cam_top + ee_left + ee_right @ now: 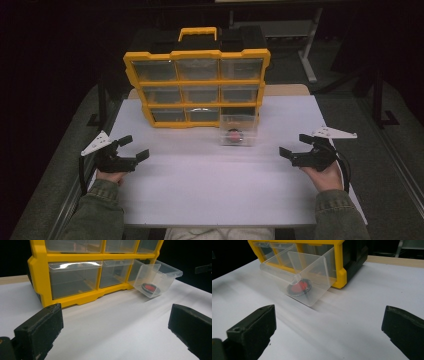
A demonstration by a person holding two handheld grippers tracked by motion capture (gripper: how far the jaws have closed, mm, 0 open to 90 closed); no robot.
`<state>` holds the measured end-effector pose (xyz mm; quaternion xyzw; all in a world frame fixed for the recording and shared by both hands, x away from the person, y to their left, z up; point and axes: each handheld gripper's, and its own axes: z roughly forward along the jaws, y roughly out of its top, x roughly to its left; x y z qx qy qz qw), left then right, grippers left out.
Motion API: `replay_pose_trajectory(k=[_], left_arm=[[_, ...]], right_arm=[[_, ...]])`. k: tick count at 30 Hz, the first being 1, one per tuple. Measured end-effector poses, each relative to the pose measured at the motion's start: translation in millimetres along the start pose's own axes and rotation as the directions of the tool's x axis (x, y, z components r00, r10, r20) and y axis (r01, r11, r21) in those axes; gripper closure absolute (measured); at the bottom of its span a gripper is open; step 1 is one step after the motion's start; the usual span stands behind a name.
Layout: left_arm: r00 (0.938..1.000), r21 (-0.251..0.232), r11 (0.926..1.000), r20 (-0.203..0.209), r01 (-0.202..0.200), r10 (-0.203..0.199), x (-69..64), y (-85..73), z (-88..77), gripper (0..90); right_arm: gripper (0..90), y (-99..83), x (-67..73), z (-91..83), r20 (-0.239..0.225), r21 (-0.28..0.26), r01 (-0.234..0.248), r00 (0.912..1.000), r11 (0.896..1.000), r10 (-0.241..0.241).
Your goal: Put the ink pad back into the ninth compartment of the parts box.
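Note:
A yellow organiser case (196, 82) with clear drawers stands upright at the back of the white table (210, 190). Its bottom right drawer (238, 130) is pulled out and tips down onto the table, with a red and black round part (233, 136) inside. The same drawer (156, 278) and part (149, 288) appear in the left gripper view, and the drawer (308, 277) with the part (298, 287) in the right gripper view. My left gripper (133, 148) rests open at the table's left. My right gripper (295, 145) rests open at the right. Both hold nothing.
The case (75, 272) has a yellow carry handle (198, 33) on top and several shut clear drawers. A wooden edge (286, 90) sticks out behind the table. Dark floor and a metal frame (310, 47) lie beyond.

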<state>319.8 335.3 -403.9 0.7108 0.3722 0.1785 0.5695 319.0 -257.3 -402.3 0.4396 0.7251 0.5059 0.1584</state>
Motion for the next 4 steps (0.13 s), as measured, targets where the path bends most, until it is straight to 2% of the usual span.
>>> replay_pose_trajectory(k=[4], left_arm=[[1.0000, 0.000, 1.0000, 0.001, -0.002, 0.002, -0.4, 0.2, -0.1, 0.0]], right_arm=[[0.0, -3.3, -0.8, 0.6, 0.001, 0.015, 0.002, 1.0000, 1.000, -0.002]])
